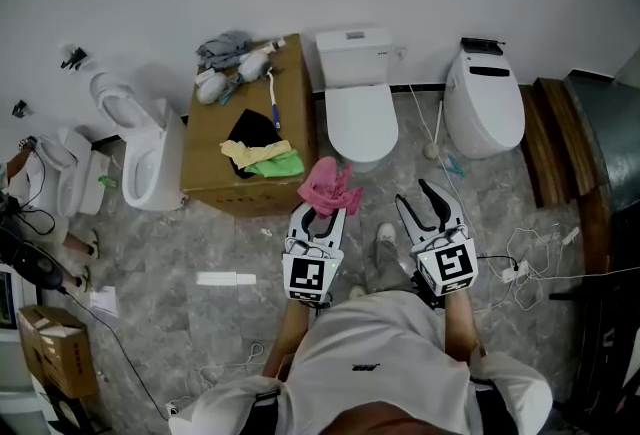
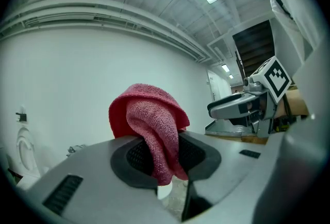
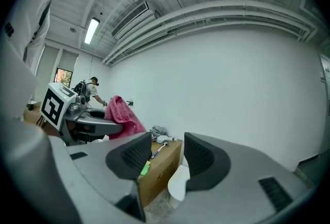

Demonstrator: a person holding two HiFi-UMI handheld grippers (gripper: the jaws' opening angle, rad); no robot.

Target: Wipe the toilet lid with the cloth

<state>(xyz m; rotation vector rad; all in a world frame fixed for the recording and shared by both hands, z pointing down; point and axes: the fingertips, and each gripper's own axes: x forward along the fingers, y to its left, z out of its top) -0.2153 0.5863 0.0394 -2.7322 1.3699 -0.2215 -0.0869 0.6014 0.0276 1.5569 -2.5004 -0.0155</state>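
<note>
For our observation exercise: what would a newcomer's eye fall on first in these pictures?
The pink cloth clamped in the left tongs, held just before the white toilet with its lid down. Beside it the right tongs gape open, empty. A cluttered cardboard box stands left of the toilet.

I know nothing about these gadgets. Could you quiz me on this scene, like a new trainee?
1. What does the left gripper hold? A) sponge B) pink cloth C) bottle
2. True or false: the right gripper is open and empty.
3. Fill in: the toilet lid straight ahead of the grippers is ____.
Key: 1 B; 2 true; 3 closed.
</note>
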